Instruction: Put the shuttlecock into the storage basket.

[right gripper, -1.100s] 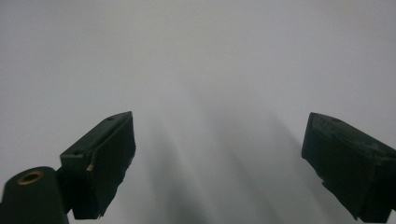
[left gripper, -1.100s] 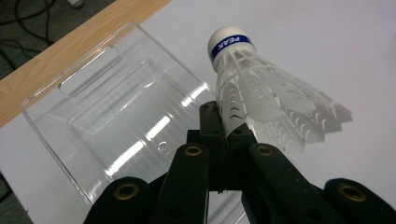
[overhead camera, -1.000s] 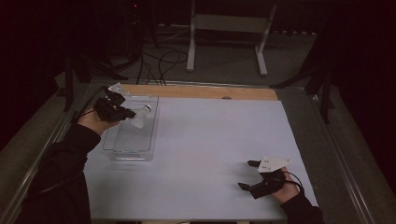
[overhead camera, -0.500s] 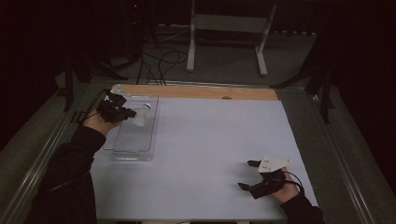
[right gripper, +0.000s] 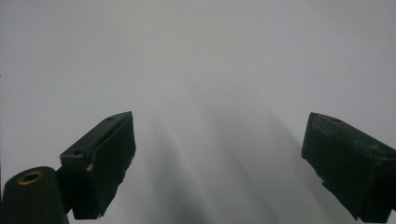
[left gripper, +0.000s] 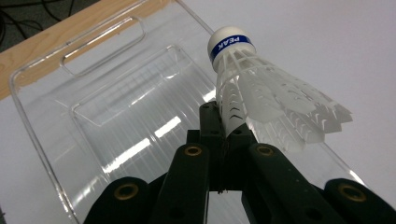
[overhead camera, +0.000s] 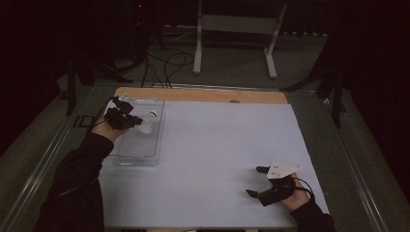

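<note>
At about nine o'clock on the table, the left gripper has its jaws pinched tight on the skirt of a white plastic shuttlecock, held above the clear plastic tray, cork end pointing away from the hand. The step in hand looks like placing the shuttlecock in the tray; next it likely needs lowering between the tray's walls before the jaws part. At five o'clock, the right gripper rests with jaws spread wide and nothing between them, leaving the white tabletop between them free.
</note>
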Demonstrator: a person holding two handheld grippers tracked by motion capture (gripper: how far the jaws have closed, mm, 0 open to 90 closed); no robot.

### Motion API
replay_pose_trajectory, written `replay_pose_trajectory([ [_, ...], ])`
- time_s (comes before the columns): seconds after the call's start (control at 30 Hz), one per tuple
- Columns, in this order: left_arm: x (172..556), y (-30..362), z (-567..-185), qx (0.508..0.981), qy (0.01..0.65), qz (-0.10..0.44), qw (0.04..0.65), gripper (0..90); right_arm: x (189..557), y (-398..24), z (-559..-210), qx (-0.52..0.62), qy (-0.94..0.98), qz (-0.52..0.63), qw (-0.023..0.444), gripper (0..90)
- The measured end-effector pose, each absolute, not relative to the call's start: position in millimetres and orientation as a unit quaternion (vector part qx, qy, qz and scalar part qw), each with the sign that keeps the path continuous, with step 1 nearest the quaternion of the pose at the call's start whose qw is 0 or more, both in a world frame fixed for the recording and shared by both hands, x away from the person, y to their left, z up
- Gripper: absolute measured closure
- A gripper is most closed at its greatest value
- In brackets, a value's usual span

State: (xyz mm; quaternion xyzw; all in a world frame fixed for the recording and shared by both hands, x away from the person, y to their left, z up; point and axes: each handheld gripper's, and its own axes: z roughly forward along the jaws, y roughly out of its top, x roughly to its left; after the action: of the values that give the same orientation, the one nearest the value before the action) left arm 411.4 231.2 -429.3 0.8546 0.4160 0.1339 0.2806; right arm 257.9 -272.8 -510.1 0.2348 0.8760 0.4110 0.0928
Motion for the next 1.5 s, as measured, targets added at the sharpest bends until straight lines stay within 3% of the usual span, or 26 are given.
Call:
replay_pose_trajectory([
  [0.83, 419, 219, -463, 0.867, 0.413, 0.123, 0.251, 90.0, 258, -273, -510, 0.235, 0.876, 0.412, 0.088, 9.8],
  [1.33, 422, 211, -474, 0.884, 0.416, 0.09, 0.196, 89.8, 258, -273, -509, 0.237, 0.875, 0.414, 0.085, 9.8],
  [1.5, 421, 206, -479, 0.894, 0.41, 0.076, 0.167, 81.8, 258, -273, -509, 0.236, 0.875, 0.415, 0.085, 9.8],
])
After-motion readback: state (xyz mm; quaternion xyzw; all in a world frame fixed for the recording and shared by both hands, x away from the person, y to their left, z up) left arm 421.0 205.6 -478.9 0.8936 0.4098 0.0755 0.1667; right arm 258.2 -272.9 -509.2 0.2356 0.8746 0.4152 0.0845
